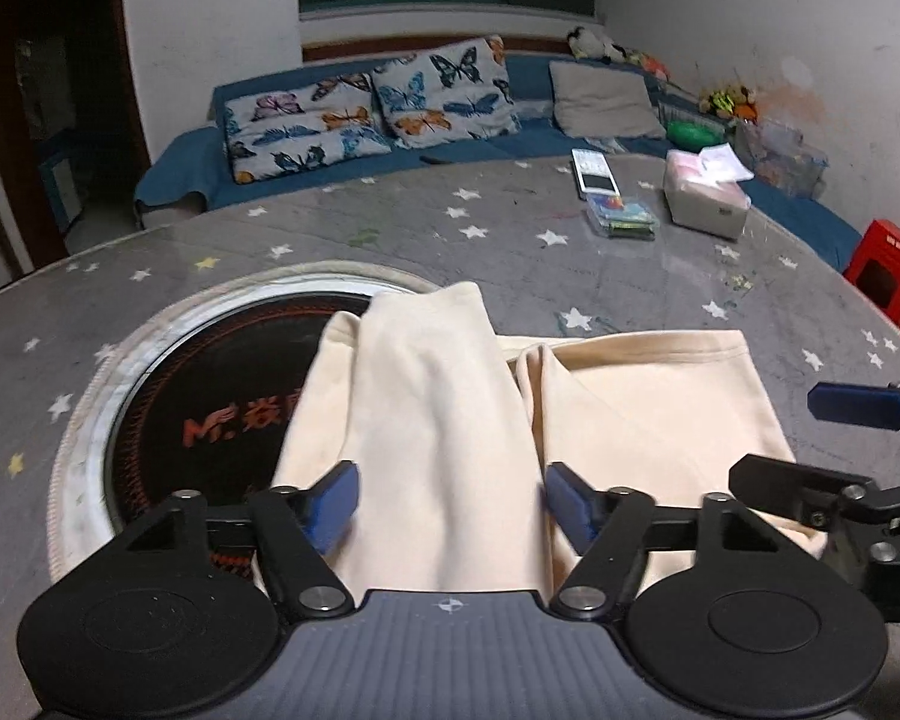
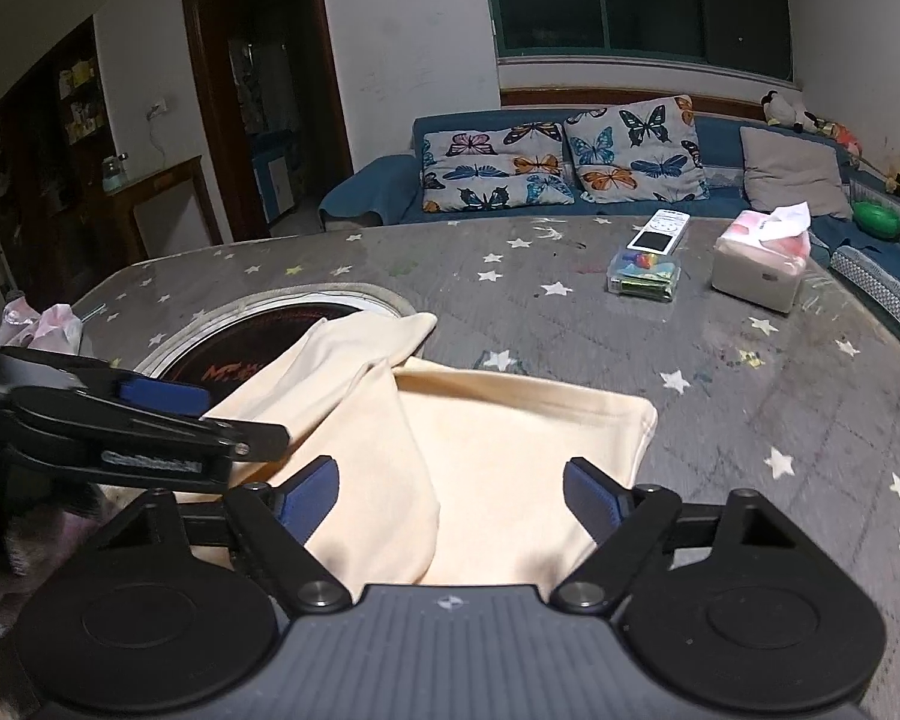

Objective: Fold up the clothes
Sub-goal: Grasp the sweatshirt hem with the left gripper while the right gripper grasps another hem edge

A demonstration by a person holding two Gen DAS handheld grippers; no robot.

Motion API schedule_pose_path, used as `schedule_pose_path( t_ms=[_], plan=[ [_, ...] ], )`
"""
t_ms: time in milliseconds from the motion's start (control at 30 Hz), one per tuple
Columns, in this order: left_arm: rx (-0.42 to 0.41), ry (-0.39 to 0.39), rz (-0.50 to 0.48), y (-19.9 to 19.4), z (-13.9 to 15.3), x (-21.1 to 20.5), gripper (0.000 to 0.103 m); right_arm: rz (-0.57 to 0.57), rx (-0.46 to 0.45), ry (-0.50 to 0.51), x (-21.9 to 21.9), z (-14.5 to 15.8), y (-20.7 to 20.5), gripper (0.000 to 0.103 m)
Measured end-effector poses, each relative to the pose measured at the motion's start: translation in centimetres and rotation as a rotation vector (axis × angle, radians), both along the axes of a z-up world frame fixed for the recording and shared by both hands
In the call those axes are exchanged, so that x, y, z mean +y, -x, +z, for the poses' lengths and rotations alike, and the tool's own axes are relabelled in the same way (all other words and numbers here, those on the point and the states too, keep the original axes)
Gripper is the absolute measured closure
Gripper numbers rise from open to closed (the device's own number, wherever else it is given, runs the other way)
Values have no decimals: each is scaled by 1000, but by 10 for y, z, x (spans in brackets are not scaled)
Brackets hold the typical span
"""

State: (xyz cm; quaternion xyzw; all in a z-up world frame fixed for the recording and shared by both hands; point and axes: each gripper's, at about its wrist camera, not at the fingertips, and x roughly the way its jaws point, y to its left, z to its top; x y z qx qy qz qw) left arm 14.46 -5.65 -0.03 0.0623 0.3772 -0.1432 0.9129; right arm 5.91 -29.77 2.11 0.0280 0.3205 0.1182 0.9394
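Observation:
A cream garment (image 1: 450,420) lies partly folded on the grey star-patterned table (image 1: 510,252), with a sleeve folded across its body. It also shows in the right wrist view (image 2: 480,468). My left gripper (image 1: 447,501) is open just above the garment's near edge, with the folded sleeve between its blue pads. My right gripper (image 2: 450,495) is open over the garment's near right part and holds nothing. The right gripper also shows at the right edge of the left wrist view (image 1: 810,438). The left gripper shows at the left of the right wrist view (image 2: 180,420).
A round inset burner (image 1: 210,396) lies under the garment's left part. A tissue box (image 1: 708,198), a remote (image 1: 594,171) and a small plastic box (image 1: 621,216) sit at the far right. A blue sofa (image 1: 342,138) with cushions stands behind. A red stool (image 1: 885,267) is at the right.

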Motion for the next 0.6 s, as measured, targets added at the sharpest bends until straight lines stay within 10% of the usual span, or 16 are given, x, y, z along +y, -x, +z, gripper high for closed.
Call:
schedule_pose_path(
  t_ms=[267,600],
  plan=[
    [42,54,5,-9,-7,18,93,57,36,-22,7,-2,-32,34],
    [30,94,34,-7,-3,40,95,126,110,-50,36,-22,-82,50]
  ],
)
